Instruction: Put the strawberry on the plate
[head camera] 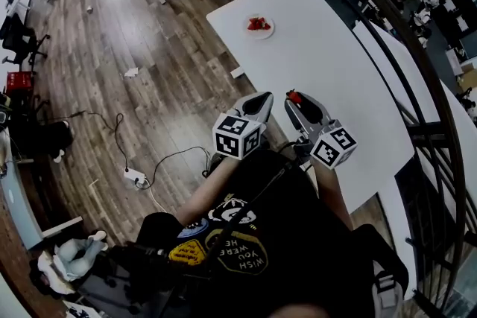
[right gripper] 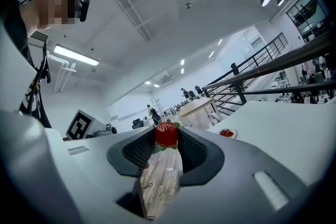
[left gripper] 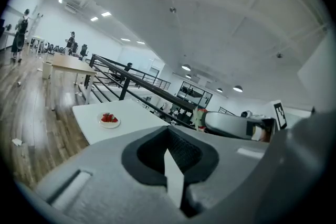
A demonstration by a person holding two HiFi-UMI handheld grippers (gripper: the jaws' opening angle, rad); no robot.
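A small white plate (head camera: 267, 31) with red strawberries (head camera: 257, 24) on it sits near the far end of a long white table (head camera: 328, 78). My right gripper (head camera: 294, 99) is above the table's near left edge, shut on a red strawberry (head camera: 294, 96); in the right gripper view that strawberry (right gripper: 166, 134) sits pinched between the jaw tips, leaves down, with the plate (right gripper: 227, 134) far ahead to the right. My left gripper (head camera: 264, 97) hangs beside it over the floor, jaws together and nothing in them. In the left gripper view the plate (left gripper: 109, 124) lies ahead to the left.
A black railing (head camera: 417, 86) runs along the table's right side, with another white table (head camera: 455, 123) beyond it. To the left is wooden floor with a cable and power strip (head camera: 134, 176). Desks, chairs and people stand far off in the hall.
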